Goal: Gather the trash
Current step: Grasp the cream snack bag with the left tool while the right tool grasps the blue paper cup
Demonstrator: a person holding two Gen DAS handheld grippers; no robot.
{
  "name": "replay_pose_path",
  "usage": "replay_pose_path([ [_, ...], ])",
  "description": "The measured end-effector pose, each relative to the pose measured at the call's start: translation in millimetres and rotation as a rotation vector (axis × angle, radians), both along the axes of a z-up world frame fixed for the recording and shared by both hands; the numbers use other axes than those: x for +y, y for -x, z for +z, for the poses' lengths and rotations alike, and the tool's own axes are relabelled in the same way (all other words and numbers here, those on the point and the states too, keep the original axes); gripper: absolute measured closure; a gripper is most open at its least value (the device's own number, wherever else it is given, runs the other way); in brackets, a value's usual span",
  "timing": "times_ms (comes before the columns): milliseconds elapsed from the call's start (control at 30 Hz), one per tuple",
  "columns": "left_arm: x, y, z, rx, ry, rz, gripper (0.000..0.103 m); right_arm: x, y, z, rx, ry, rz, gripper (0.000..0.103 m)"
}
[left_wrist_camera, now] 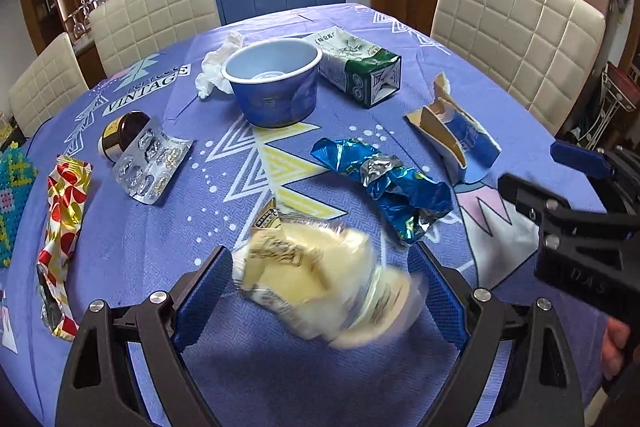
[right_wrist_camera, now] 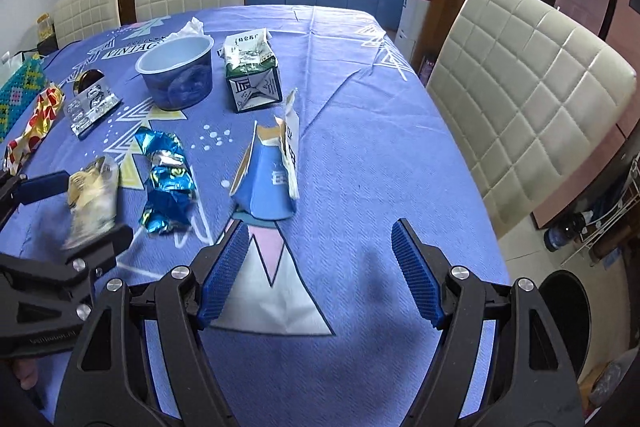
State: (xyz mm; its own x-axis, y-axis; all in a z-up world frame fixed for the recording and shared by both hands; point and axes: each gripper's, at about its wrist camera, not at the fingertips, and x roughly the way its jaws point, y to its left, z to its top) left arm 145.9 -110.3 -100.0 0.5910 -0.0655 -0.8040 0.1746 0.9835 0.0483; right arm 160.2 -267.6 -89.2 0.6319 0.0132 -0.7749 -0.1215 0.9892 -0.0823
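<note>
The yellow wrapper (left_wrist_camera: 320, 279) sits blurred between the wide-open left gripper (left_wrist_camera: 324, 301), nearer than the empty, open right gripper (right_wrist_camera: 318, 275).

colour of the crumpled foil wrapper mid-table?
Shiny blue with silver patches, the crumpled foil wrapper shows best in the left wrist view.

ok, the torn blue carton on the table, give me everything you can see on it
The torn blue carton is a small paperboard pack, blue outside with white print and plain tan inside. Its far end is ripped open, with ragged flaps sticking up. It lies crumpled on the blue tablecloth, between the crumpled blue foil wrapper and the table's right edge, just beyond the open right hand-held gripper. Nothing but the cloth touches it.
</note>
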Motion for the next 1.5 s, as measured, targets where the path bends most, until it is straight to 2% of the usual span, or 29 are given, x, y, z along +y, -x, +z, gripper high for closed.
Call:
replay_pose_path([
  [100,5.8,-5.2,-11.3,0.029,-0.008,0.005,0.016,3.7,-11.5,-1.2,0.019,-0.017,0.003,0.029],
  [167,12.9,-7.4,-15.0,0.034,0.029,0.011,0.015,7.2,-17.8,-2.8,0.028,-0.025,0.006,0.029],
  [400,28.6,-10.3,-14.9,0.006,0.051,0.035,0.019,23.2,-40.8,-10.0,0.056,-0.020,0.020,0.029],
  [500,31.1,-9.7,-12.7,-0.005,0.044,0.042,0.032,28.6,-46.7,-12.5,0.067,-0.026,0.028,0.029],
  [567,32.3,-9.0,-11.8,-0.015,0.036,0.044,0.046,32.6,-50.6,-14.5,0.072,-0.024,0.035,0.029],
  [600,33.5,-8.8,-11.0,-0.016,0.042,0.045,0.049,34.5,-53.1,-17.0,0.080,-0.019,0.035,0.030],
  [633,34.8,-8.7,-10.3,-0.017,0.047,0.046,0.054,35.0,-54.4,-18.7,0.087,-0.021,0.037,0.035],
  [667,35.7,-8.8,-10.1,-0.017,0.050,0.048,0.058,35.4,-55.0,-20.5,0.093,-0.032,0.044,0.048],
  [700,37.7,-8.9,-9.8,-0.018,0.059,0.049,0.060,35.2,-54.2,-20.2,0.092,-0.055,0.053,0.054],
  [767,41.0,-9.2,-9.0,-0.014,0.077,0.056,0.064,36.2,-52.3,-19.3,0.076,-0.033,0.042,0.071],
  [867,44.6,-8.7,-7.4,-0.013,0.104,0.069,0.071,30.4,-46.7,-16.1,0.062,-0.046,0.030,0.084],
  [933,43.9,-6.8,-5.5,-0.023,0.104,0.070,0.076,26.1,-39.7,-12.0,0.051,-0.055,0.031,0.088],
  [967,42.6,-5.2,-4.4,-0.027,0.106,0.063,0.084,24.5,-36.1,-9.8,0.042,-0.048,0.031,0.089],
  [1167,34.4,6.6,7.0,-0.065,0.118,0.044,0.087,15.3,-9.7,5.5,-0.004,-0.018,0.036,0.092],
  [1267,33.9,11.0,14.8,-0.079,0.118,0.048,0.086,9.3,-3.4,9.7,-0.001,-0.022,0.040,0.092],
  [1333,34.5,11.2,14.2,-0.042,0.141,0.033,0.082,0.3,-7.0,9.6,0.020,-0.080,0.031,0.090],
  [1400,39.6,13.4,13.2,-0.035,0.168,0.054,0.065,-1.6,-9.4,10.4,0.026,-0.095,0.028,0.090],
  [1433,42.8,14.9,12.8,-0.035,0.184,0.064,0.037,-0.8,-9.8,11.2,0.024,-0.098,0.030,0.090],
  [1467,46.2,18.0,14.1,-0.055,0.196,0.082,0.019,1.1,-11.2,11.6,0.023,-0.098,0.036,0.090],
  [1500,49.5,23.2,17.2,-0.101,0.201,0.102,0.018,4.1,-14.0,11.2,0.027,-0.091,0.038,0.089],
])
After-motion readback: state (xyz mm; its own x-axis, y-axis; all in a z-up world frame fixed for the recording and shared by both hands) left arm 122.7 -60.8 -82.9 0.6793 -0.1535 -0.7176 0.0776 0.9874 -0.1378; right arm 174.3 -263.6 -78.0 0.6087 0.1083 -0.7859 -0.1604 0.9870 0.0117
